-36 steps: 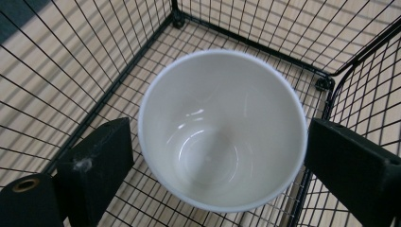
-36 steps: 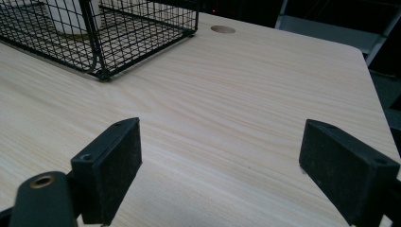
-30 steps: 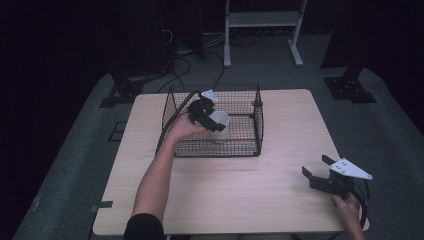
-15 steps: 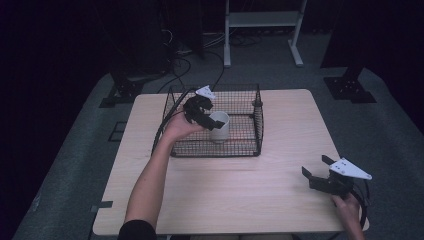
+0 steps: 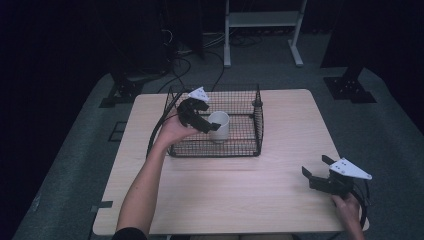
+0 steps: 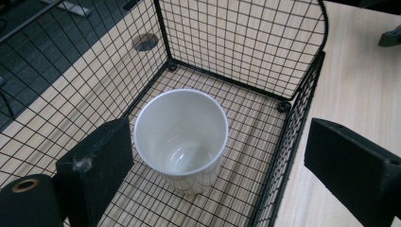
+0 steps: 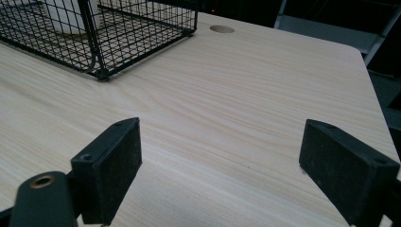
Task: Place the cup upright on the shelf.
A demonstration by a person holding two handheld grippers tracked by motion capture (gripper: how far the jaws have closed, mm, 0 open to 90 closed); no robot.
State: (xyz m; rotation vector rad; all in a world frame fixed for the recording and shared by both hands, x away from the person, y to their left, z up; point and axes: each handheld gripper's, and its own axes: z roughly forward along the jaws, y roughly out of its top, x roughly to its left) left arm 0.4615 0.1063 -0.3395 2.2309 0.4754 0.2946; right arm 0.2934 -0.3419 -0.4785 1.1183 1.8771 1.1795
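Note:
A white cup [image 5: 220, 125] stands upright and empty on the floor of a black wire basket [image 5: 240, 146] at the table's back middle. My left gripper [image 5: 207, 123] hovers over the basket's left part, tilted down toward the cup. In the left gripper view the cup [image 6: 182, 137] sits below and between the wide-apart jaws of my left gripper [image 6: 220, 127], and neither pad touches it. The basket's mesh wall [image 6: 236, 42] rises behind the cup. My right gripper [image 5: 315, 166] is low over the table's front right corner. It [image 7: 222, 127] stands open over bare wood.
The light wooden table [image 5: 280, 200] has a round cable hole [image 7: 221, 29] near its back edge. The basket corner [image 7: 99, 73] lies well ahead of my right gripper. Black cables [image 5: 155, 137] hang off the table's left side. A white frame [image 5: 262, 20] stands on the floor behind.
My left gripper has lifted a little and drawn back to the left, away from the cup. The cup has stayed in place in the basket. My right gripper has not moved.

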